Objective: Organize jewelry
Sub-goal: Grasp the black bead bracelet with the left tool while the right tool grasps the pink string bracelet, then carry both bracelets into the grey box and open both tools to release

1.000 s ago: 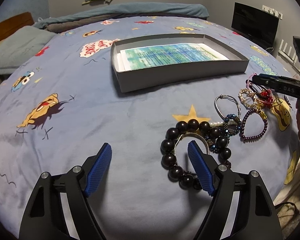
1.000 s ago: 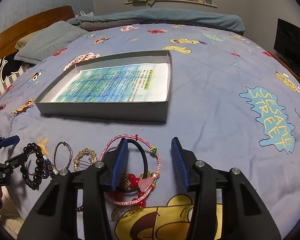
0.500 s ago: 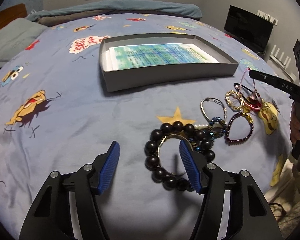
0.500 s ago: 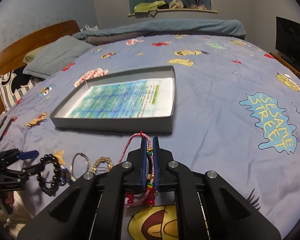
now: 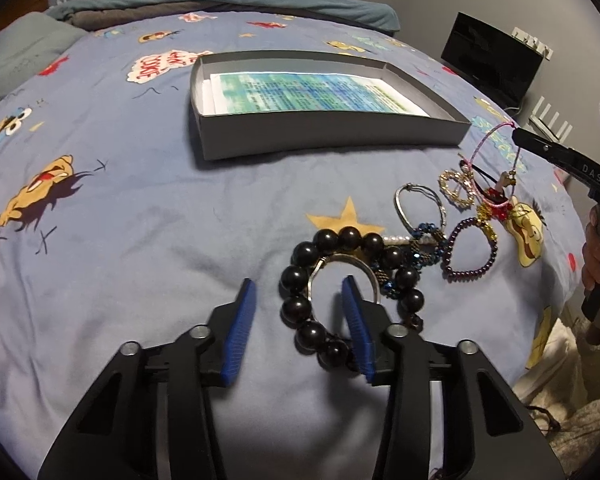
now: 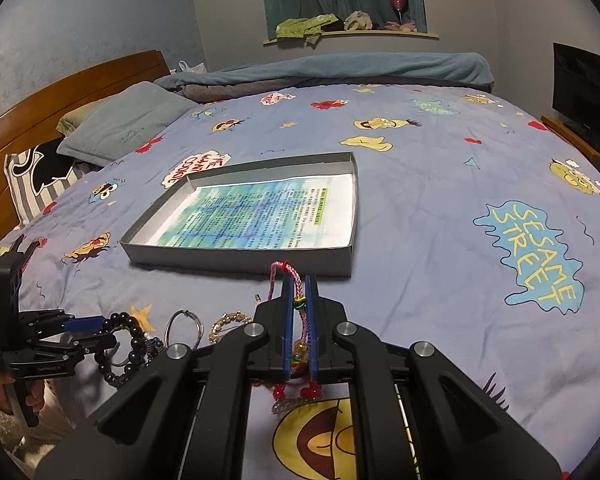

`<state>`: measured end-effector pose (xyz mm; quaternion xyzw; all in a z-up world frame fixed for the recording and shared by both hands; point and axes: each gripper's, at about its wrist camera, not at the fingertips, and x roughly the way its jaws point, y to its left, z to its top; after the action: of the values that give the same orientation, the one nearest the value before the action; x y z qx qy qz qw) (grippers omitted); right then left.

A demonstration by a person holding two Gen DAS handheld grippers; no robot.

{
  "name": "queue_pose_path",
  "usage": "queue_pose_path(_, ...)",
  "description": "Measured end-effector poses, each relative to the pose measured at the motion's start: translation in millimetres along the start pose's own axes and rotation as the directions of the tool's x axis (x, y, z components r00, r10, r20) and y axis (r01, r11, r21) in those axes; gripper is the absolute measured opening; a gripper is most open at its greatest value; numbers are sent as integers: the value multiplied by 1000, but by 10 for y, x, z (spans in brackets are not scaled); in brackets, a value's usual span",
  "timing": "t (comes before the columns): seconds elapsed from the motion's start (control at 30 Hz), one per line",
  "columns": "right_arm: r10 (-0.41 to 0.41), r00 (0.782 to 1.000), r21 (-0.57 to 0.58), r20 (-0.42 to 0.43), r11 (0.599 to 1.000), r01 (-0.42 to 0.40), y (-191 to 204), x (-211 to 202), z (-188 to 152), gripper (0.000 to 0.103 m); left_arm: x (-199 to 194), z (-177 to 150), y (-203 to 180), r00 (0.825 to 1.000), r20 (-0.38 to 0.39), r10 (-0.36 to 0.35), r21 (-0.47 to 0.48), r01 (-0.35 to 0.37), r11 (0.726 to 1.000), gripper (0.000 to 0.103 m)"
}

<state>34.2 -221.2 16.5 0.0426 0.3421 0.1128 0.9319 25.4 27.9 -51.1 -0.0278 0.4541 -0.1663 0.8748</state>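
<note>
A bed (image 6: 420,208) with a cartoon-print cover carries a shallow grey box (image 6: 236,258) at its centre. Near it lies a jewelry cluster. The right gripper (image 6: 299,292) is clamped on a pink braided bracelet (image 6: 298,308), best lifted slowly (its charms may snag neighbours). The left gripper (image 5: 298,304) is closing around the black bead bracelet (image 5: 300,280), pads not yet touching; it should centre on one strand first.

My bed (image 6: 420,208) carries a grey box (image 6: 236,258), bracelets (image 5: 412,240) heaped, perhaps tangled, and pillows (image 6: 120,124).
</note>
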Motion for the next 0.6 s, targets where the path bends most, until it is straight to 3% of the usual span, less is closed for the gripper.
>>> queue_pose_path(0.17, 1, 1000, -7, 4, 1000, -1, 22, -30, -2, 6, -9, -32, -29, 1000, -7, -5, 12, 5, 1000, 29)
queue_pose_path(0.3, 0, 1000, -7, 7, 1000, 0, 31, -61, -10, 6, -40, -21, -28, 1000, -3, -14, 11, 14, 1000, 15)
queue_pose_path(0.6, 0, 1000, -20, 26, 1000, 0, 68, -142, 33, 6, -287, 128, -186, 997, 77, -13, 79, 7, 997, 15)
